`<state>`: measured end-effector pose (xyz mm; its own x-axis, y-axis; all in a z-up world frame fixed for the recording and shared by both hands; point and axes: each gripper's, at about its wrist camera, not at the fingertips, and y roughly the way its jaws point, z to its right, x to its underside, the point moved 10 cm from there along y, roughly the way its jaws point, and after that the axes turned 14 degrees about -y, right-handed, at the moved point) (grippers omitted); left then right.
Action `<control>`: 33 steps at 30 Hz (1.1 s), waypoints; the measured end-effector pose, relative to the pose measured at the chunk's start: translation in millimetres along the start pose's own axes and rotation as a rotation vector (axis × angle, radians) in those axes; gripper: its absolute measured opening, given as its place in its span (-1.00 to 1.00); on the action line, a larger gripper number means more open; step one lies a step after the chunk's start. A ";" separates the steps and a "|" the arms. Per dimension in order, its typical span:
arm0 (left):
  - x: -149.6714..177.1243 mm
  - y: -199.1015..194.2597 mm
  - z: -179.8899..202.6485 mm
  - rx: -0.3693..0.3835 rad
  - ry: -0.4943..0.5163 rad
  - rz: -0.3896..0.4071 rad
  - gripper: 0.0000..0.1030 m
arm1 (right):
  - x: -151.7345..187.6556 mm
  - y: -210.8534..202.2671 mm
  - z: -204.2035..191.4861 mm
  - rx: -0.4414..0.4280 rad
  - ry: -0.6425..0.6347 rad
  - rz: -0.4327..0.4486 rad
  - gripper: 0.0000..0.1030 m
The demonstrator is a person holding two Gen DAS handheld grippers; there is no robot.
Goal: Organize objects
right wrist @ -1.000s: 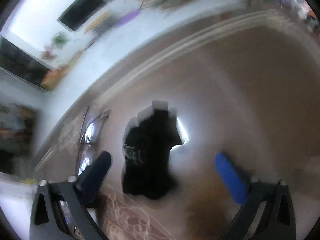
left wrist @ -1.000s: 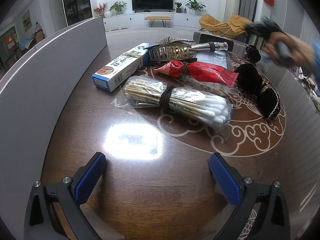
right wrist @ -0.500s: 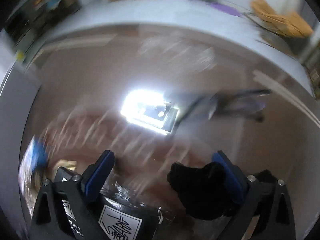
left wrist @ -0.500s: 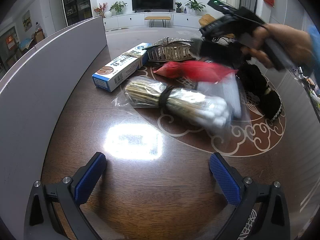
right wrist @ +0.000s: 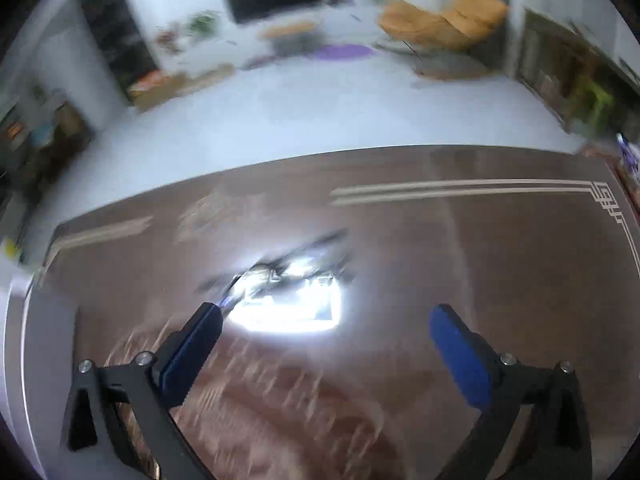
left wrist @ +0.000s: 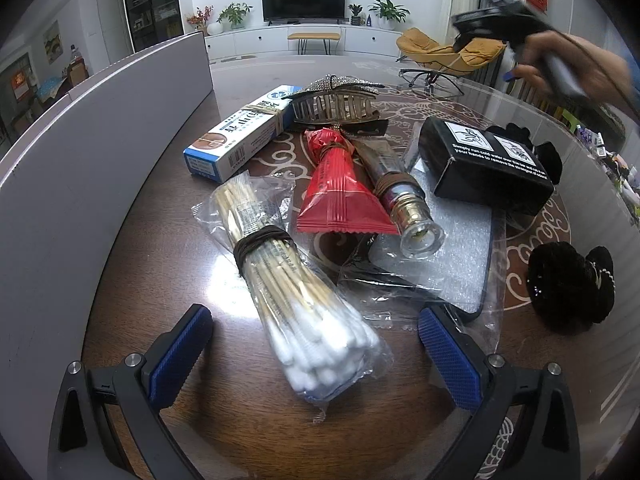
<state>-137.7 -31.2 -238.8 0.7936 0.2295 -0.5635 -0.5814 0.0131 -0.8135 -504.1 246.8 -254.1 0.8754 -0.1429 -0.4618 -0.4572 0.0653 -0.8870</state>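
Observation:
In the left wrist view my left gripper (left wrist: 316,354) is open and empty, its blue pads either side of a bag of cotton swabs (left wrist: 296,292) tied with a brown band. Behind lie a red packet (left wrist: 340,196), a bottle-like tube (left wrist: 400,196), a blue-and-white box (left wrist: 240,132), a gold hair claw (left wrist: 332,104), a black box (left wrist: 488,164) and black hair ties (left wrist: 568,284). My right gripper (right wrist: 326,354) is open and empty above bare table, and shows held high at the far right in the left wrist view (left wrist: 516,40).
A grey wall panel (left wrist: 80,152) runs along the table's left side. A clear bag with a bubble-wrap sheet (left wrist: 452,260) lies by my right pad. Glasses (left wrist: 432,78) lie at the table's far side. The right wrist view is blurred.
The left gripper moved forward over the cotton swabs. The swabs, red packet and tube have turned, a black box now lies on the table, and the right gripper has lifted away.

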 end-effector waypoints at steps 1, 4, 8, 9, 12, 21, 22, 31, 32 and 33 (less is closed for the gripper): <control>0.0 0.0 0.0 0.000 0.000 0.000 1.00 | -6.9 9.6 7.4 0.017 0.011 -0.007 1.00; 0.0 0.1 0.0 0.000 0.000 0.000 1.00 | -1.7 55.5 5.4 0.060 -0.021 -0.067 1.00; 0.0 0.1 0.2 0.001 0.001 0.000 1.00 | 1.9 81.2 4.7 0.060 -0.123 -0.129 1.00; -0.2 0.0 0.5 0.002 0.001 0.000 1.00 | 13.0 79.7 -1.0 0.043 -0.130 -0.133 1.00; -0.2 0.3 0.9 0.001 0.001 0.000 1.00 | 65.0 55.4 -20.1 -0.006 -0.234 -0.216 1.00; 2.1 -2.1 2.4 0.012 0.020 -0.010 1.00 | 108.2 -101.6 7.1 0.146 -0.210 0.131 0.94; 4.4 -3.5 3.2 0.020 0.036 -0.018 1.00 | 123.0 -119.7 11.2 0.130 -0.197 0.149 1.00; 23.6 -19.3 1.4 0.035 0.060 -0.019 1.00 | 372.8 -142.7 2.5 -0.001 -0.399 -0.069 1.00; 22.7 -18.5 3.5 0.039 0.066 -0.020 1.00 | 379.9 -132.5 -3.4 -0.012 -0.391 -0.075 1.00; 21.9 -17.6 5.5 0.043 0.072 -0.019 1.00 | 375.6 -129.6 -8.3 -0.048 -0.360 -0.036 1.00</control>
<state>-111.1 -21.1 -236.1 0.8145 0.1578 -0.5583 -0.5721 0.0584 -0.8181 -117.4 176.4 -312.5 0.8863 0.2134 -0.4111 -0.4245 0.0193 -0.9052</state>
